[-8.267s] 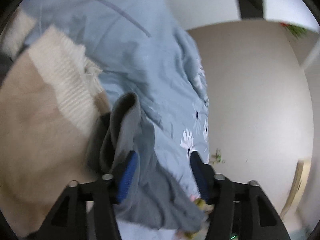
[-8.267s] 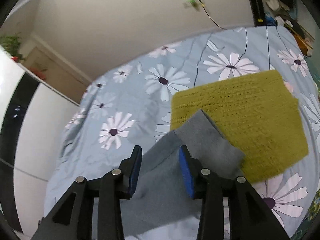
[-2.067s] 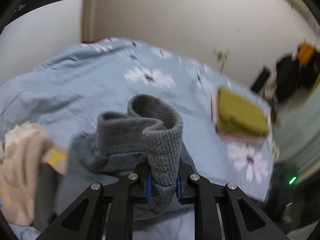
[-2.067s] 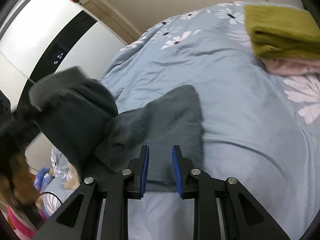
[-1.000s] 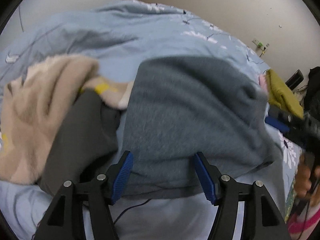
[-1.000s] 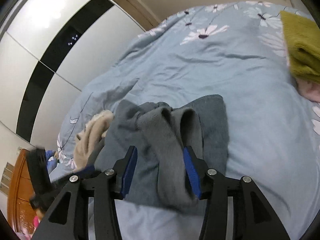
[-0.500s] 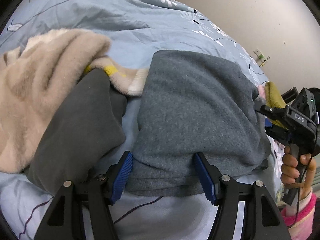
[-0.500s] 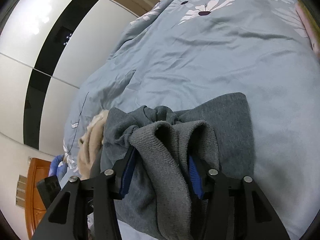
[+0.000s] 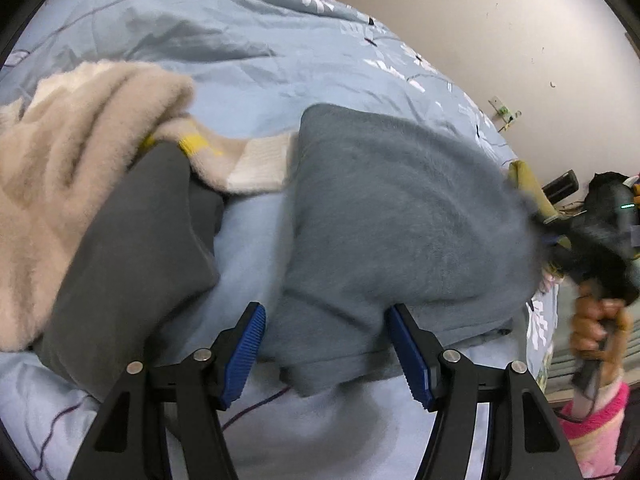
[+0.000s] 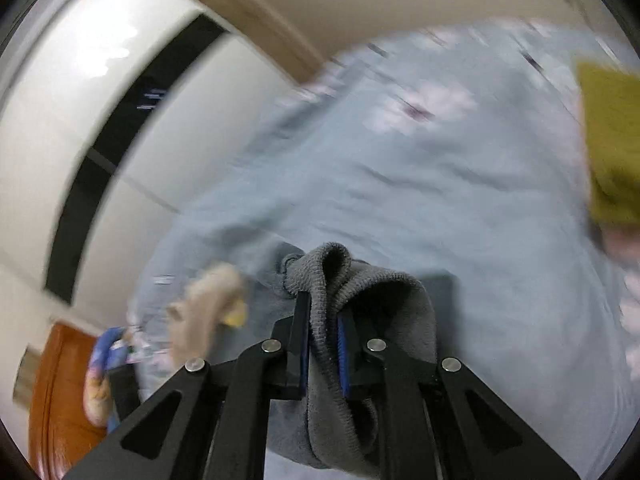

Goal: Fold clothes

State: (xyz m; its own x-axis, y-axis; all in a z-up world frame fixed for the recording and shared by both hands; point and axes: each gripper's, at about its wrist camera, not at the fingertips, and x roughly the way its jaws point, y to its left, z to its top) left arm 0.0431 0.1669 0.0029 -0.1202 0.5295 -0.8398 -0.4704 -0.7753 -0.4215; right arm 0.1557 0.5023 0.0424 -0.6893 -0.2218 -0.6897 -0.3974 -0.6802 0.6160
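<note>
Here, on the bed with the pale blue flowered cover [image 9: 256,40]: a folded blue-grey fleece garment [image 9: 392,216], bulging just ahead of the left claw [image 9: 334,350]. Left claw wide open, blue ribbed pads [image 9: 244,350] set either side of the garment's near hem, gripping nothing; whether the pads brush the cloth cannot be told. To the left of that claw, a dark charcoal garment [image 9: 132,248], and lying over its far edge a fluffy cream sweater with a yellow stripe and a ribbed cuff [image 9: 76,140], the cuff just beside the fleece. Far right of the left claw, past the garment's edge: the right claw's black body [image 9: 596,240], blurred, with the person's hand [image 9: 596,320] on its handle and a pink sleeve [image 9: 596,424] below.

Right claw [image 10: 324,344] clamped shut on a ribbed grey fold of the same garment [image 10: 360,284], cloth looped up over the fingertips and draped to the right pad's side. Whole right view smeared by motion. Ahead and right of that claw, a folded olive-green knit [image 10: 612,140] on the bed cover [image 10: 440,184]; ahead and left, a white wardrobe with a black strip [image 10: 120,128]; low left, a brown wooden panel [image 10: 52,392].
</note>
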